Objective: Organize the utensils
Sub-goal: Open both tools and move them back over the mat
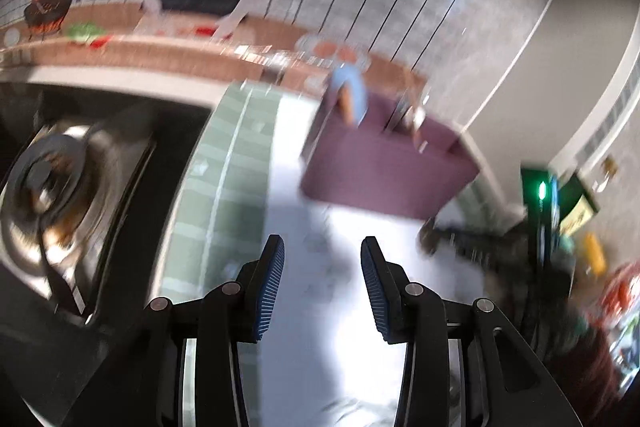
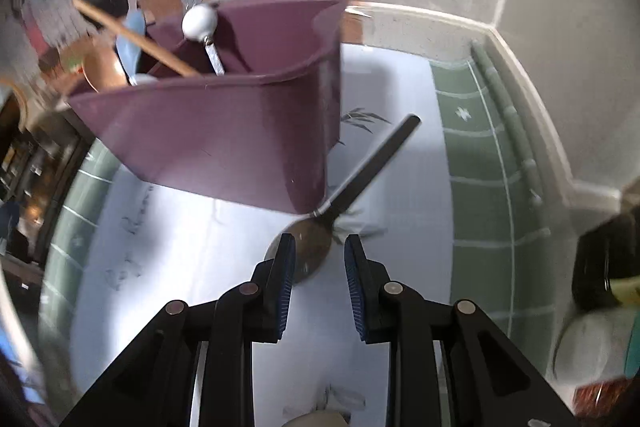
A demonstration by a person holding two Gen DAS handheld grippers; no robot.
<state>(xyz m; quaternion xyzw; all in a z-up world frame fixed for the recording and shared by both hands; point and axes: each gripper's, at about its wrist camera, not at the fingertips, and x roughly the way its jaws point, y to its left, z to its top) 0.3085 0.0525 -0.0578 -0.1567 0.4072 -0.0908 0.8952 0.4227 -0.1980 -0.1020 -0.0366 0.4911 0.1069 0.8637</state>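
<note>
Right gripper (image 2: 318,247) fingers parted, nothing held; black-handled spoon (image 2: 352,191) lies on the worktop cloth (image 2: 160,227), bowl between the fingertips, handle running ahead-right. Purple utensil caddy (image 2: 224,131) just ahead-left of them, holding a wooden stick (image 2: 132,37), white-knobbed utensil (image 2: 200,23) and blue utensil (image 2: 130,41). Left gripper (image 1: 322,251) fingers wide apart, empty; view blurred, caddy well ahead.

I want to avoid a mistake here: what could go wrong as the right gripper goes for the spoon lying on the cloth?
1. The right gripper is open over the bowl of the black-handled metal spoon; the smooth bowl may slip from the pads.
2. The spoon lies right beside the purple plastic utensil holder, so lifting it could knock the holder.
</note>
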